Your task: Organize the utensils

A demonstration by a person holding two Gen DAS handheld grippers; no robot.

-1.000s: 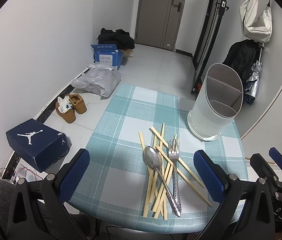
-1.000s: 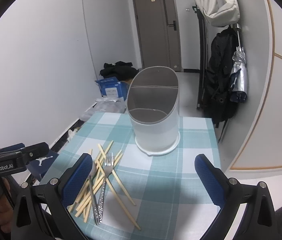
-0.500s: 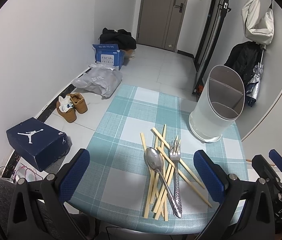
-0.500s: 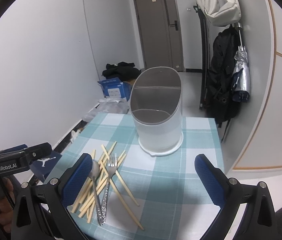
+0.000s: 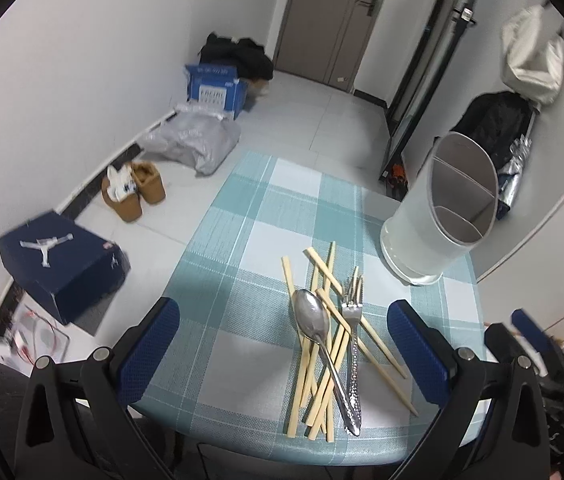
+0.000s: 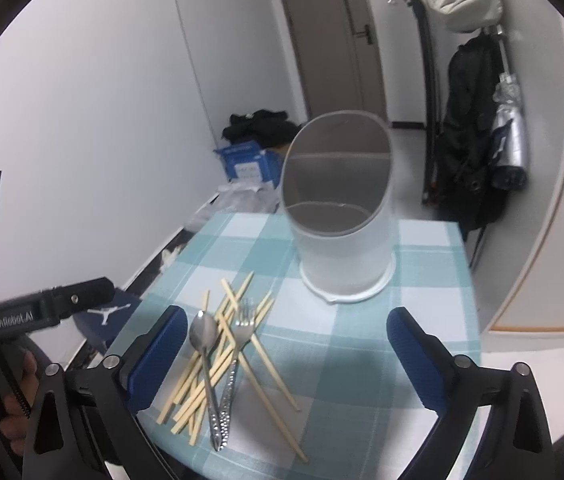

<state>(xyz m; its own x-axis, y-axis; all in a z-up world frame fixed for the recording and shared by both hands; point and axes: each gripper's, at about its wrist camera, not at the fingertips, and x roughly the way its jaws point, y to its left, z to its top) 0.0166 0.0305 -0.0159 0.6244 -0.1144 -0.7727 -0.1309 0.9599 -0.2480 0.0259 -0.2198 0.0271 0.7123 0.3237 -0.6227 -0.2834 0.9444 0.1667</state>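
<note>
A metal spoon (image 5: 314, 322) and a fork (image 5: 351, 332) lie on a loose pile of several wooden chopsticks (image 5: 331, 280) on the teal checked tablecloth (image 5: 242, 256). A white divided utensil holder (image 5: 443, 216) stands upright at the far right of the table. My left gripper (image 5: 283, 346) is open and empty, hovering near the table's front edge with the pile between its fingers. My right gripper (image 6: 282, 354) is open and empty above the table; the spoon (image 6: 203, 334), fork (image 6: 242, 330), chopsticks (image 6: 234, 304) and holder (image 6: 341, 224) lie ahead of it.
On the floor to the left are a dark blue shoebox (image 5: 60, 262), brown boots (image 5: 132, 194), a grey bag (image 5: 192, 142) and a blue box (image 5: 216, 90). Coats and a bag hang at the right wall (image 6: 477, 120). The left gripper's body (image 6: 48, 308) shows at the right wrist view's left edge.
Both grippers have come lower and closer to the pile of utensils. The utensils and the holder have not moved.
</note>
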